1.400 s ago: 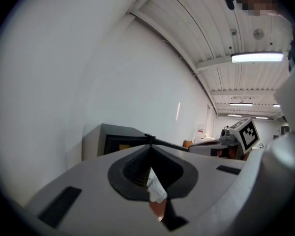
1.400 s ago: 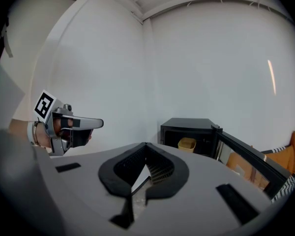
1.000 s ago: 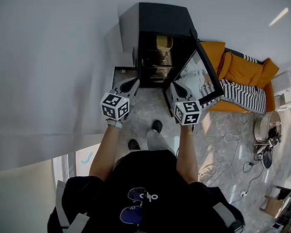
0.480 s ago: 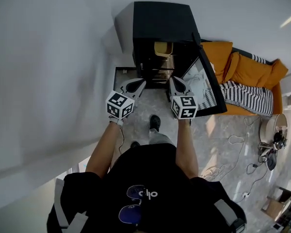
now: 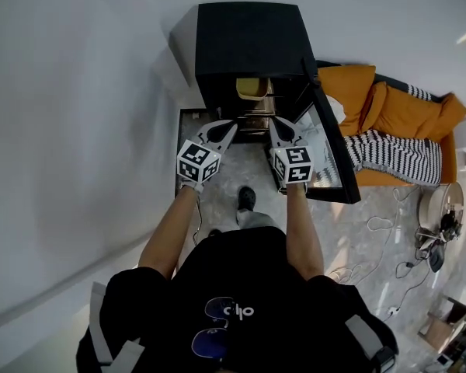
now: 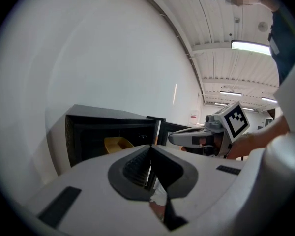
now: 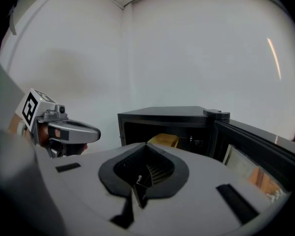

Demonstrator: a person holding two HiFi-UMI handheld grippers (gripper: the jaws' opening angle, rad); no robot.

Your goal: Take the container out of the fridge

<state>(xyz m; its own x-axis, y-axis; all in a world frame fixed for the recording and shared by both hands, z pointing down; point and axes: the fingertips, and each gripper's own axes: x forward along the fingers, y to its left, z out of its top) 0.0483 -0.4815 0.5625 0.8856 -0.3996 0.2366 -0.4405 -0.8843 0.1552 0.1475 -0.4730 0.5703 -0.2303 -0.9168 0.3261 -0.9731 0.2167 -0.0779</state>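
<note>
Left claw (image 5: 230, 126) and right claw (image 5: 274, 123) are hovering clenched, empty, at the open fridge (image 5: 248, 37); its container (image 5: 253, 89) is peeking out half hidden; the head view alone is catching the sofa (image 5: 396, 115).

the yellow container (image 5: 254, 89) is half hidden inside the fridge (image 5: 248, 37), whose lower shelves are indistinct.
</note>
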